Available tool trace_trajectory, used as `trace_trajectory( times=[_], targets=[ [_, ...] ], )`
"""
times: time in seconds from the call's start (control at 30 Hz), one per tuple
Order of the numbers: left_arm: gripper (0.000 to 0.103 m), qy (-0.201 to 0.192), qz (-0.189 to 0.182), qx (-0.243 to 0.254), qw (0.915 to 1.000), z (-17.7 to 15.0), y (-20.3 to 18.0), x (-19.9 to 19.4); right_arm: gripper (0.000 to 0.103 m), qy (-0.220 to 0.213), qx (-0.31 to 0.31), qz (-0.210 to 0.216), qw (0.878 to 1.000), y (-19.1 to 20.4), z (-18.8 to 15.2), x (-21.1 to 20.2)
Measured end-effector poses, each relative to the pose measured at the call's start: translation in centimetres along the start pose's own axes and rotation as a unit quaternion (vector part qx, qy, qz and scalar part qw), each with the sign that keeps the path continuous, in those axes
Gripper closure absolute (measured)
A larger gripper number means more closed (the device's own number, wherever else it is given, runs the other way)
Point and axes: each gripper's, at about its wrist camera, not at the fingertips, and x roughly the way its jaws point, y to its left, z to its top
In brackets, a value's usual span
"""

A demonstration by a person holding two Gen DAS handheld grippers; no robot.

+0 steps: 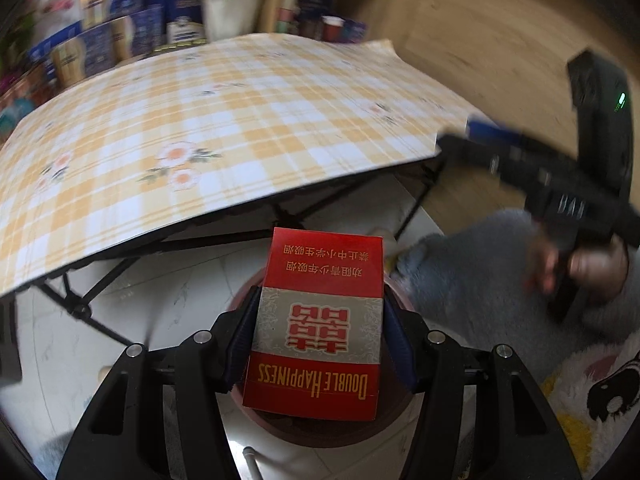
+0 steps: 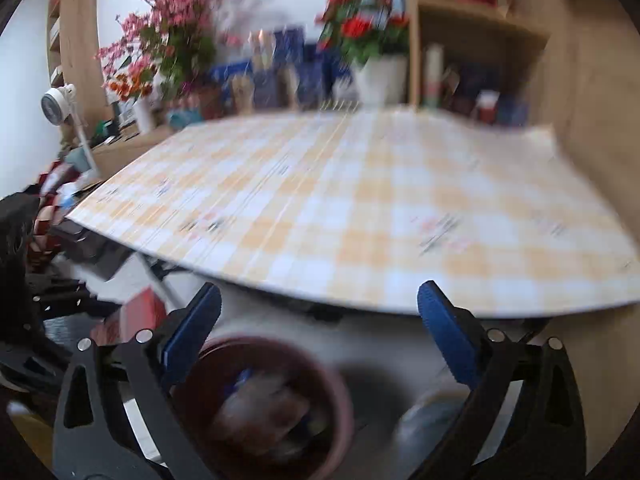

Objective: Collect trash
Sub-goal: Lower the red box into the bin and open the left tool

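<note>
A red Double Happiness cigarette pack (image 1: 320, 320) sits between the blue pads of my left gripper (image 1: 320, 300), which is shut on its two sides. The pack hangs just over a dark red bin (image 1: 340, 434) on the white floor. In the right wrist view the same bin (image 2: 340, 388) lies below my right gripper (image 2: 320, 294), whose jaws stand wide open with nothing between them. Blurred trash (image 2: 264, 412) lies inside the bin. The pack (image 2: 140, 308) shows at the left. From the left wrist view the right gripper (image 1: 480, 136) is off to the right, held by a hand (image 1: 592, 268).
A folding table with a yellow checked cloth (image 1: 200, 120) (image 2: 360, 200) stands just behind the bin. Behind it are blue boxes, flower pots (image 2: 376, 76) and wooden shelves (image 2: 480, 40). A fluffy rug (image 1: 592, 400) lies at the right, and a small fan (image 2: 56, 106) at the left.
</note>
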Motion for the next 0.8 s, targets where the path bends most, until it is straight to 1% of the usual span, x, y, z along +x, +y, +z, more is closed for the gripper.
trace_trajectory(
  times=[0.07,0.1,0.17,0.2,0.23,0.4,0.5,0.63,0.8],
  targets=[
    [0.046,0.015,-0.008,0.019,0.9997,0.2,-0.7,1.5,0.006,-0.011,-0.008,-0.032,0.999,-1.1,-0.3,-0.3],
    [0.046,0.022,-0.011,0.025,0.9994,0.3,-0.9,2.2,0.006,-0.009,0.000,-0.038,0.999,-1.6,-0.6,-0.1],
    [0.046,0.044,-0.021,0.028,0.9984,0.2,-1.1,4.4,0.006,0.008,0.024,-0.035,0.999,-2.6,-1.2,0.5],
    [0.046,0.056,-0.026,0.027,0.9977,0.0,-1.1,5.5,0.006,0.023,0.035,-0.045,0.998,-3.1,-1.2,1.2],
    [0.046,0.066,-0.027,0.027,0.9971,-0.2,-1.1,6.4,0.006,0.027,0.038,-0.049,0.998,-3.1,-1.5,1.6],
    [0.046,0.129,-0.019,0.029,0.9911,-1.5,-1.1,10.7,0.006,0.043,0.049,-0.050,0.997,-3.2,-2.6,2.2],
    [0.046,0.156,-0.012,0.049,0.9864,-2.1,-1.8,11.8,0.006,0.050,0.047,-0.049,0.996,-2.9,-2.8,2.6],
    [0.046,0.171,-0.006,0.063,0.9833,-2.5,-2.1,12.4,0.006,0.059,0.047,-0.047,0.996,-2.7,-2.7,3.3],
    [0.046,0.174,-0.007,0.052,0.9833,-2.5,-1.7,12.4,0.006,0.068,0.046,-0.046,0.996,-2.6,-2.8,3.7]
  ],
)
